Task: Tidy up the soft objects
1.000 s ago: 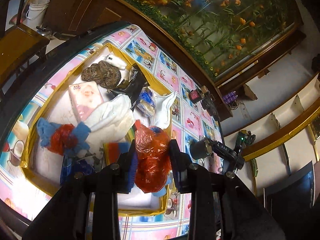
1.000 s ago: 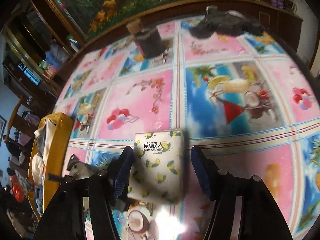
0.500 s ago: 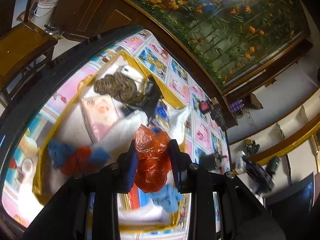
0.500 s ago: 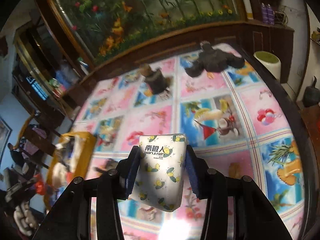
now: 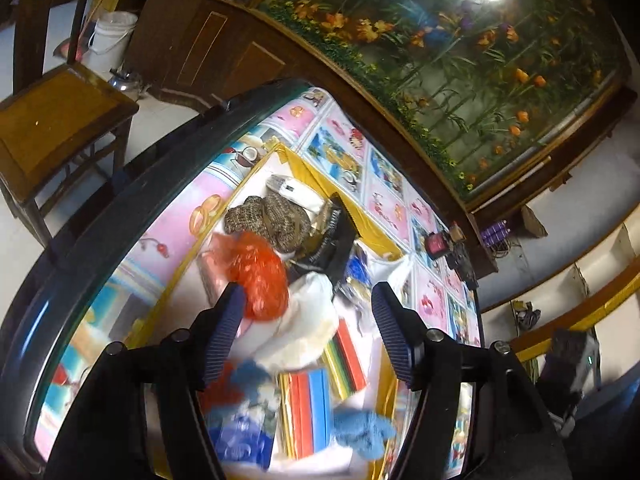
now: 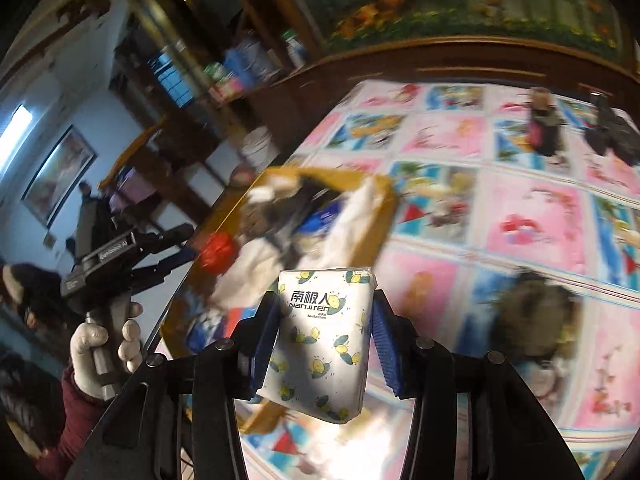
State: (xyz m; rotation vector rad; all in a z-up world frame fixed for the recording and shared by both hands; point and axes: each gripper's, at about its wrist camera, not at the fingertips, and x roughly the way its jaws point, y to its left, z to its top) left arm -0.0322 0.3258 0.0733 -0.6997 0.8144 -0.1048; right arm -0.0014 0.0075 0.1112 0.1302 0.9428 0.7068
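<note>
the right gripper is clenching the tissue pack upright, with the yellow box lying ahead and left. the left gripper is opening, the red bag resting against its left pad.

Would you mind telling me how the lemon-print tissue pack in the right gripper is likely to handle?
The tissue pack probably feels light and squashy: its wrapped sides bulge between the right gripper pads. Its glossy film looks somewhat slippery, so it could slide. It seems unlikely to break if dropped.

We see black grippers with ribbed blue pads and round screws. At the lower left, our hand wears a white glove and a maroon sleeve.
</note>
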